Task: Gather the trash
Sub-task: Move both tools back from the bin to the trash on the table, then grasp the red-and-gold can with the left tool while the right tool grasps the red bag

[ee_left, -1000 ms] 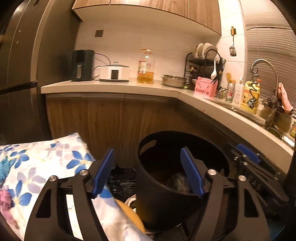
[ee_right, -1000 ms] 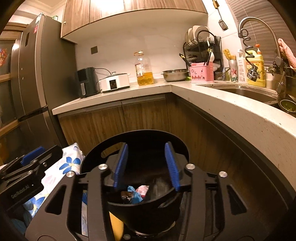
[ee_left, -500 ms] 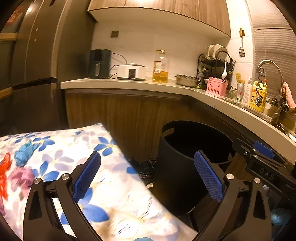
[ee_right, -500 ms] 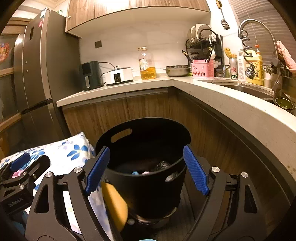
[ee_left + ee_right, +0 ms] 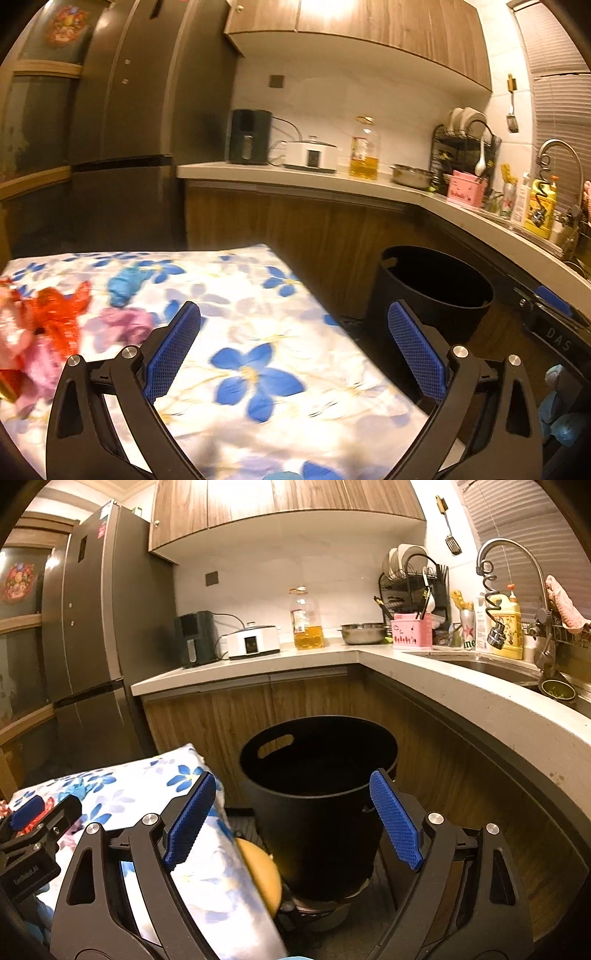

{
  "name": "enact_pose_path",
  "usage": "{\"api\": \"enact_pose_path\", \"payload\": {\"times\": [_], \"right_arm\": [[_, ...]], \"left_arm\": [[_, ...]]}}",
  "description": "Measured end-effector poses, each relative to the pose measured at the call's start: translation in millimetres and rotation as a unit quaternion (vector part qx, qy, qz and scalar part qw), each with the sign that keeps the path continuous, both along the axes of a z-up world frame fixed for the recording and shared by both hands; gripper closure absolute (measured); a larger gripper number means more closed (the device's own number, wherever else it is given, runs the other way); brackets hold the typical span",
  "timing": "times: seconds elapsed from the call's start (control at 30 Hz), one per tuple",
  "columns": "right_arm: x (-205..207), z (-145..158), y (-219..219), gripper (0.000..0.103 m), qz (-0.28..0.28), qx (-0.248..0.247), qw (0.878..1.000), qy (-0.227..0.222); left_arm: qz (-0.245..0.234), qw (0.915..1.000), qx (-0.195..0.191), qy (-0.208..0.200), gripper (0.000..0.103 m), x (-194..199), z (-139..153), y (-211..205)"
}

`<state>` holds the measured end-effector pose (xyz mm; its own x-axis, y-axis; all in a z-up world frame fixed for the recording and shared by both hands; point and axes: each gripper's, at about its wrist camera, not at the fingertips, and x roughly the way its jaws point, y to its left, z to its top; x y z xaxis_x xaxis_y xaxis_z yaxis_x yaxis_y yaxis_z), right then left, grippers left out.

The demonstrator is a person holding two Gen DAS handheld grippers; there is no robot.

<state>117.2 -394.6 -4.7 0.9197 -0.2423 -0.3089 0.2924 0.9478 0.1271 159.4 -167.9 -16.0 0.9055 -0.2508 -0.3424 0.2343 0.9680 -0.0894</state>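
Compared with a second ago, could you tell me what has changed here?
Both grippers drew back from the black bin; the left gripper swung over the floral cloth. Both have just been opening, nothing between them; the right gripper faces the bin. Bin and cloth stayed put.

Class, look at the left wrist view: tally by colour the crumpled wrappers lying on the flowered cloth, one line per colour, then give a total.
Red wrapper: 1
Blue wrapper: 1
Purple wrapper: 1
Pink wrapper: 1, blurred at the frame edge
Total: 4
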Motion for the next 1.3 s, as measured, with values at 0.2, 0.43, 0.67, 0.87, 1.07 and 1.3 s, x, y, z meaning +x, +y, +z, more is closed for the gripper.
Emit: {"api": "enact_pose_path", "payload": {"times": [0.2,0.43,0.67,0.87,1.07,1.3], "right_arm": [[-6,-2,37,0.018,0.032,-0.005,0.999,-0.001],[-10,-9,89,0.018,0.083,-0.004,0.997,0.002],[-9,-15,139,0.018,0.133,-0.014,0.991,0.009],[-1,-18,182,0.018,0.174,-0.018,0.984,0.013],[11,-21,225,0.018,0.220,-0.018,0.975,0.016],[29,-19,287,0.018,0.306,-0.012,0.952,0.012]], "left_arm": [[0.055,0.9984,0.008,-0.005,0.006,-18,-2,43],[0.121,0.9927,0.007,0.002,0.006,-34,-11,100],[0.186,0.9824,0.008,0.008,0.006,-52,-24,158],[0.236,0.9718,-0.001,0.011,0.006,-64,-32,203],[0.264,0.9643,-0.009,0.015,0.006,-70,-32,238],[0.283,0.9589,-0.010,0.018,0.006,-81,-30,261]]}}
